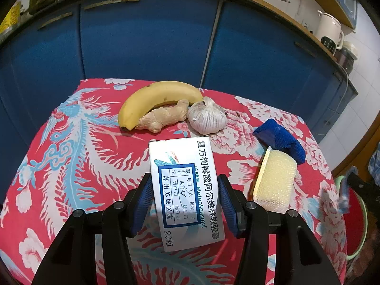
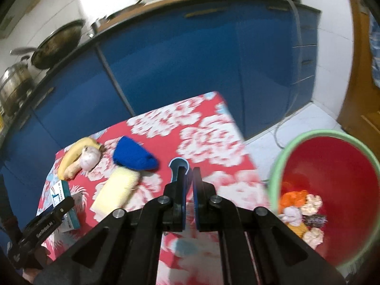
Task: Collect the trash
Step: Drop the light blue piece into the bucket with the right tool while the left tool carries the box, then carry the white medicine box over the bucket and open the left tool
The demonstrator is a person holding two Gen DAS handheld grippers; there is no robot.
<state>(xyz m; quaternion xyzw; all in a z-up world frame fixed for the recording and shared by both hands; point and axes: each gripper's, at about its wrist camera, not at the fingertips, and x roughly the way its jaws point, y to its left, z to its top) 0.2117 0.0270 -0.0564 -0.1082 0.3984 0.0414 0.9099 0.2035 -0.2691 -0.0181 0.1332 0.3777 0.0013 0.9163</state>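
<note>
- Left wrist view: the left claw point(image 1: 184, 201) straddles a white medicine box point(image 1: 184, 190) lying flat on the desk point(image 1: 71, 166); its blue pads stand at the box's two long sides, but whether they press on it cannot be told.
- The box lies near the middle of the red floral cloth that covers the desk, printed side up.
- Just beyond the box lie a banana point(image 1: 156, 99), a piece of ginger point(image 1: 163, 116) tucked against it, and a bulb of garlic point(image 1: 207, 116) touching the ginger's end.
- To the right of the box a pale yellow sponge point(image 1: 275, 178) lies with a blue knitted cloth point(image 1: 282, 137) against its far end.
- Right wrist view: the right claw point(image 2: 188, 173) is closed, with a light blue, curved-edged piece point(image 2: 178, 163) at the tip of its left finger; the picture is blurred, so a grip on it cannot be confirmed.
- The right claw hangs over the desk's right part, near the edge.
- On the floor to the right stands a red bin point(image 2: 332, 166) with a green rim, holding crumpled orange, white and dark scraps point(image 2: 299, 211).
- Blue cabinet doors point(image 2: 178, 71) close the background.
</note>
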